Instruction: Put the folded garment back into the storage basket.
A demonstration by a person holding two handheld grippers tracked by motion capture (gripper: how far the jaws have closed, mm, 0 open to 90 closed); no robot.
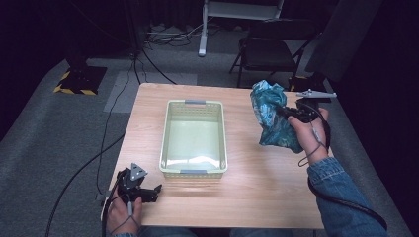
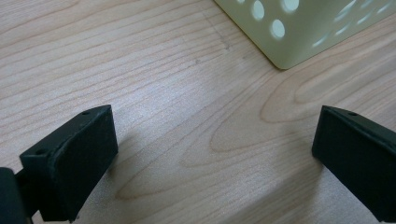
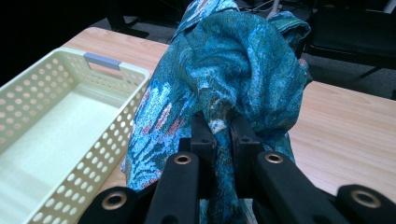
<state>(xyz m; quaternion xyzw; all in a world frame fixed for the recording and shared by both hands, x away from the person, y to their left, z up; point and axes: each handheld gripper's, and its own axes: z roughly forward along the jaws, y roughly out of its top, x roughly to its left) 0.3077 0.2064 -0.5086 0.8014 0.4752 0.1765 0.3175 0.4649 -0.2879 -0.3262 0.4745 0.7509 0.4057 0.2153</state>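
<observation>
I see a dark room with grey carpet (image 1: 44, 128), a black folding chair (image 1: 269, 49) behind the wooden table (image 1: 267, 173), and cables (image 1: 108, 123) trailing across the floor.

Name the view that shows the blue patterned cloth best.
The right gripper view: the blue patterned cloth hangs close up, bunched and pinched in the right hand-held gripper, its print clear. The high view shows the cloth small, over the table's right side beside the basket.

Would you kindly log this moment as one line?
right gripper: shut on teal cloth, lifted right of basket | left gripper: open over table | basket: empty
</observation>
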